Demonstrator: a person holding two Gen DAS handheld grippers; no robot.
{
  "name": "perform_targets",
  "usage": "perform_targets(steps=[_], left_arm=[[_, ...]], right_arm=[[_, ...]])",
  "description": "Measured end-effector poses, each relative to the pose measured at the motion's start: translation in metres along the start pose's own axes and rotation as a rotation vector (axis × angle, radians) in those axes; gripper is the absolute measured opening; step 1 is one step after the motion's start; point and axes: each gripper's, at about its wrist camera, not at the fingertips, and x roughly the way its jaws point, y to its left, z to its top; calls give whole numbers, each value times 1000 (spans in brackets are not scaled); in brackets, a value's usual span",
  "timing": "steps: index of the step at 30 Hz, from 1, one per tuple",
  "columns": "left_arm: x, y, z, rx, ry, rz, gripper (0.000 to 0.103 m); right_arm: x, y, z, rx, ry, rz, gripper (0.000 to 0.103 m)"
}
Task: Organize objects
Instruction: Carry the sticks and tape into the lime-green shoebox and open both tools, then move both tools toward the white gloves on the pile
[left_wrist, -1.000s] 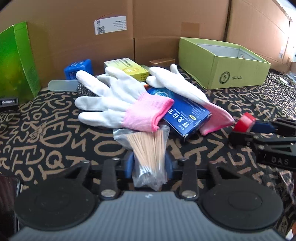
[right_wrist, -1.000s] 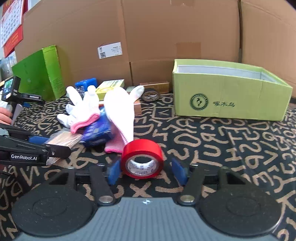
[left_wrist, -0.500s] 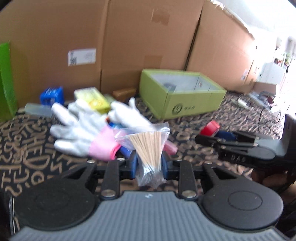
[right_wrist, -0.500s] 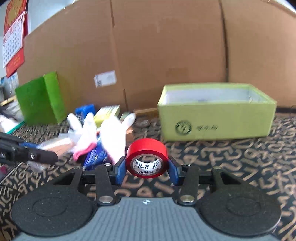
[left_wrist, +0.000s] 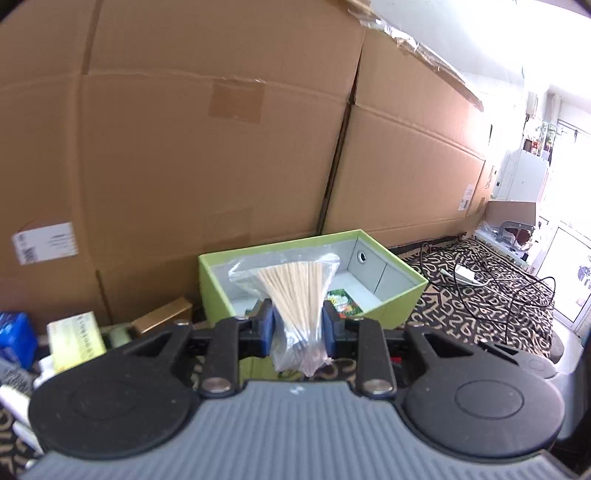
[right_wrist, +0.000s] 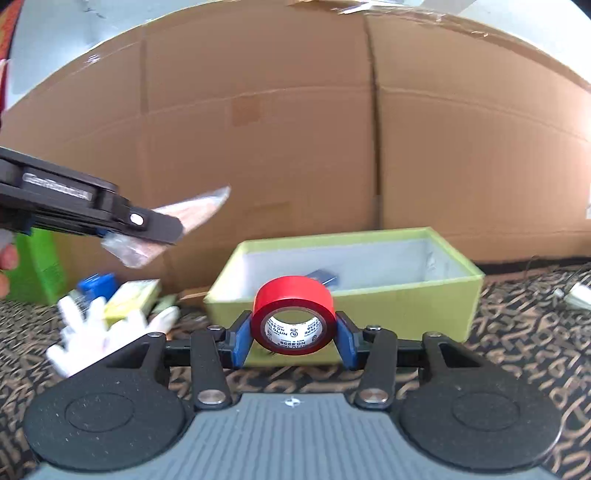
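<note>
The left gripper (left_wrist: 297, 326) pinches a clear bag of wooden sticks (left_wrist: 295, 295) between its blue fingers (left_wrist: 266, 325), in the air in front of the open green box (left_wrist: 402, 295); its own view looks into the box, where a small colourful packet (left_wrist: 341, 301) lies on the bottom. The right gripper (right_wrist: 293, 334) pinches a red roll of tape (right_wrist: 294, 299), also raised before the box. Only the right view shows the left gripper from the side, high at the left, and the white gloves (right_wrist: 96, 332) on the patterned cloth (right_wrist: 535, 332).
</note>
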Motion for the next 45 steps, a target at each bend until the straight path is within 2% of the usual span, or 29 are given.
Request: perform_targets(steps=[4,10,18,20,21,22,24,25,28,32,35,39,45], left_arm=[[55,-12,17,-23,34,-9,26],[119,-14,24,-32,77,-19,26],[167,-15,18,-19,125,-16,26],[173,-14,16,-20,126,-13,28],[175,-13,15,-27,121,-13,38],[174,-11,14,-40,114,-25,67],[165,-6,11,-84,73,-22,99],[157,-5,10,-104,39,-3,103],[131,-3,7,-106,-14,-4,103],[87,-6,-4,-92,-55,12,103],[47,-7,-19,-65,-86,47,103],[4,-4,-47,-56,-74,98,103],[-51,24,-96,-133,-31,175,103]], right_arm=[[20,-22,17,10,-26,-57,51],[62,-53,35,-14,-48,-158,51],[112,-77,20,-9,33,-187,51],[116,-78,16,-22,19,-196,52],[117,-77,16,-38,6,-200,56],[117,-77,15,-49,0,-189,66],[114,-76,14,-55,-4,-186,74],[108,-74,12,-59,-18,-192,74],[83,-66,7,-59,-76,-198,83],[44,-52,-2,-21,-125,-160,86],[23,-35,-11,5,-118,-113,89],[2,-13,-25,19,-85,-59,90],[-18,14,-54,52,-1,1,90]])
